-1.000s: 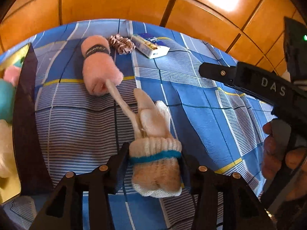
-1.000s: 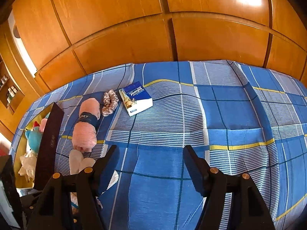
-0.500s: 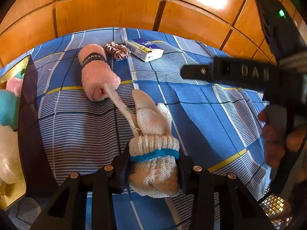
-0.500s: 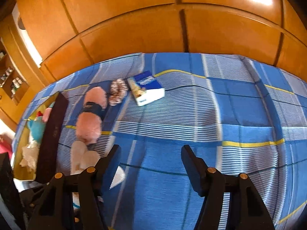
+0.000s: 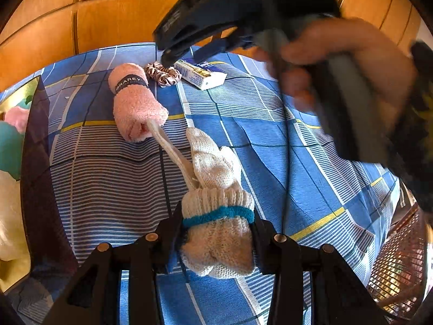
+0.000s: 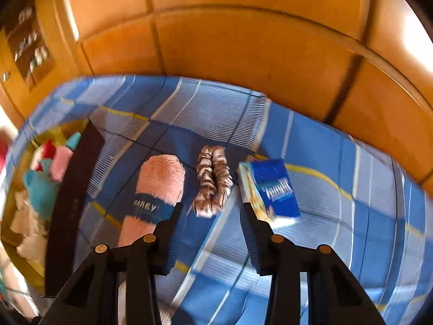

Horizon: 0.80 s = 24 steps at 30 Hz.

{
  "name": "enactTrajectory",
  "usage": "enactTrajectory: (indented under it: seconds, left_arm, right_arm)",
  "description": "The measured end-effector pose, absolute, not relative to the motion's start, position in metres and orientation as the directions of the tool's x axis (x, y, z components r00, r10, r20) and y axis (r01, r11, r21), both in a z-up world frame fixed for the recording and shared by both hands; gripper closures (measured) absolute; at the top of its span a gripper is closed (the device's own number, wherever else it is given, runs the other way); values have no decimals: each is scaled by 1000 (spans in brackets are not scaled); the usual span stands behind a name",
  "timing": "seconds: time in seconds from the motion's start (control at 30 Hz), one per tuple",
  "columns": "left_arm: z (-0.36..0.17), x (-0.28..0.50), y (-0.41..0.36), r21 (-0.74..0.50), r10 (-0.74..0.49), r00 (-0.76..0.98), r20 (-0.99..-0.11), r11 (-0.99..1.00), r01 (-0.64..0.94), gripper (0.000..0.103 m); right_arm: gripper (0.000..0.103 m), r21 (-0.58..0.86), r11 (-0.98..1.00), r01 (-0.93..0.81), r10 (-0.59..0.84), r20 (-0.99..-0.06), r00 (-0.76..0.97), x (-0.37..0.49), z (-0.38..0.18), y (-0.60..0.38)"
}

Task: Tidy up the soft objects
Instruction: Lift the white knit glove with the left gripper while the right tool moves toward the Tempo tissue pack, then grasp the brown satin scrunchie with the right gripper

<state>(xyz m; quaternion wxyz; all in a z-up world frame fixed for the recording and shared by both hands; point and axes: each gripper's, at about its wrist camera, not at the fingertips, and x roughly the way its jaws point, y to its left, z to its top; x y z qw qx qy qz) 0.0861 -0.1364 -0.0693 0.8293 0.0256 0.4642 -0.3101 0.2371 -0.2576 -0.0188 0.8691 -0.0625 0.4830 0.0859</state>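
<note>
A bundle of white knitted gloves (image 5: pixel 216 241) with a teal band sits between the pads of my left gripper (image 5: pixel 216 222). The pads press on it while the jaws ease open a little. A white strap (image 5: pixel 170 149) runs from the gloves to a rolled pink towel (image 5: pixel 135 103) on the bed. My right gripper (image 6: pixel 212 211) hovers above a beige scrunchie (image 6: pixel 213 181), between the pink towel (image 6: pixel 159 178) and a blue tissue pack (image 6: pixel 273 189). Its jaws are closing with nothing between them. In the left wrist view the right gripper (image 5: pixel 173 48) is a blur held by a hand above the scrunchie (image 5: pixel 162 74).
A blue checked bedsheet (image 5: pixel 270 140) covers the bed, with wooden panels (image 6: pixel 243 54) behind. A dark-walled box (image 5: pixel 35 162) holding plush toys (image 6: pixel 40 187) stands at the left. The tissue pack (image 5: pixel 200 74) lies beside the scrunchie. A wire mesh basket (image 5: pixel 397 270) is at the lower right.
My right gripper has swept left across the bed to above the scrunchie, rolled, and narrowed its jaws. The left gripper keeps its hold on the gloves in place.
</note>
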Motion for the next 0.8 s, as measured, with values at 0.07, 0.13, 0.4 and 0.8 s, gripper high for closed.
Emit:
enactTrajectory:
  seconds: [0.07, 0.13, 0.4, 0.8]
  left_arm:
    - [-70, 88, -135, -262, -501, 370, -782, 804, 534, 59]
    - [-71, 89, -133, -279, -512, 364, -778, 801, 530, 59]
    - [-72, 89, -132, -284, -516, 367, -774, 800, 528, 59]
    - [-71, 82, -136, -252, -491, 385, -782, 813, 525, 58]
  right_arm:
    - [62, -63, 973, -222, 60, -861, 506, 246, -25, -252]
    - [62, -92, 969, -229, 31, -875, 484, 257, -33, -246]
    - [82, -96, 973, -210, 6, -898, 441, 278, -52, -246]
    - [87, -60, 966, -252, 79, -859, 506, 159, -21, -273]
